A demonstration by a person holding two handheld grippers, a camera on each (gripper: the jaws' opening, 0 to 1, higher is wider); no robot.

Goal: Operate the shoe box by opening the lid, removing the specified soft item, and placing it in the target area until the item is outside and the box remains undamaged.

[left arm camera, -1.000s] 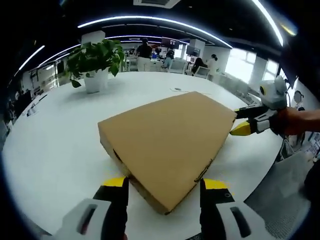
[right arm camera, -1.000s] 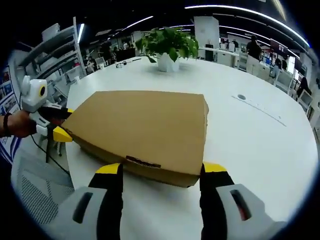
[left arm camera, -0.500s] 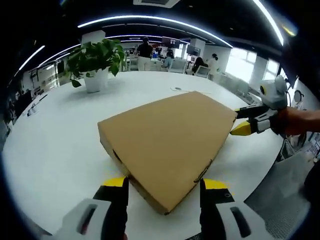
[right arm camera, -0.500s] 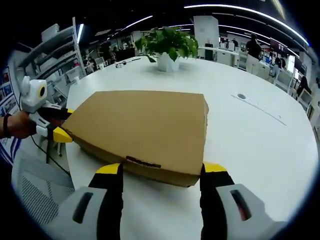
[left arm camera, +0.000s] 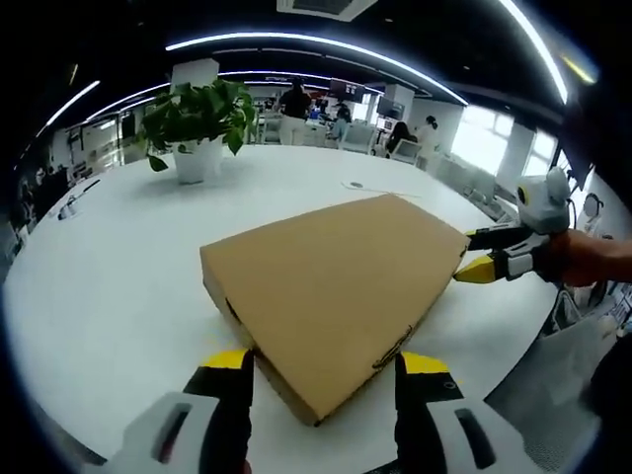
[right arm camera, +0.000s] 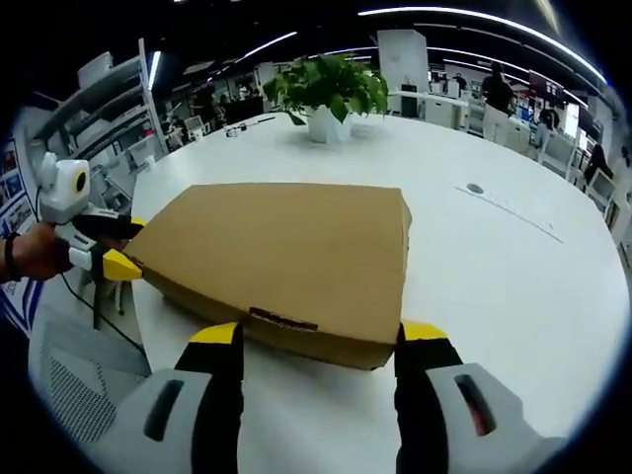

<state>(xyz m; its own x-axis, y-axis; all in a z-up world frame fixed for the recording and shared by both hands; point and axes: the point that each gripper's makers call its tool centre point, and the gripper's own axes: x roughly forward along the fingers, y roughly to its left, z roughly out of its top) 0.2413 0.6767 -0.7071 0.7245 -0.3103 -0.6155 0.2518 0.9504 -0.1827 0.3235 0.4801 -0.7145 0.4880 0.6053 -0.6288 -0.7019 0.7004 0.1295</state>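
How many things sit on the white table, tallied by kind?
Cardboard box: 1, lid shut
Potted plant: 1
Total: 2 on the table

Since a second ago the left gripper (left arm camera: 324, 367) has shifted a little, so its view has tilted and the flat brown cardboard shoe box (left arm camera: 334, 290) sits slightly lower and further right in it; the box itself has not moved.
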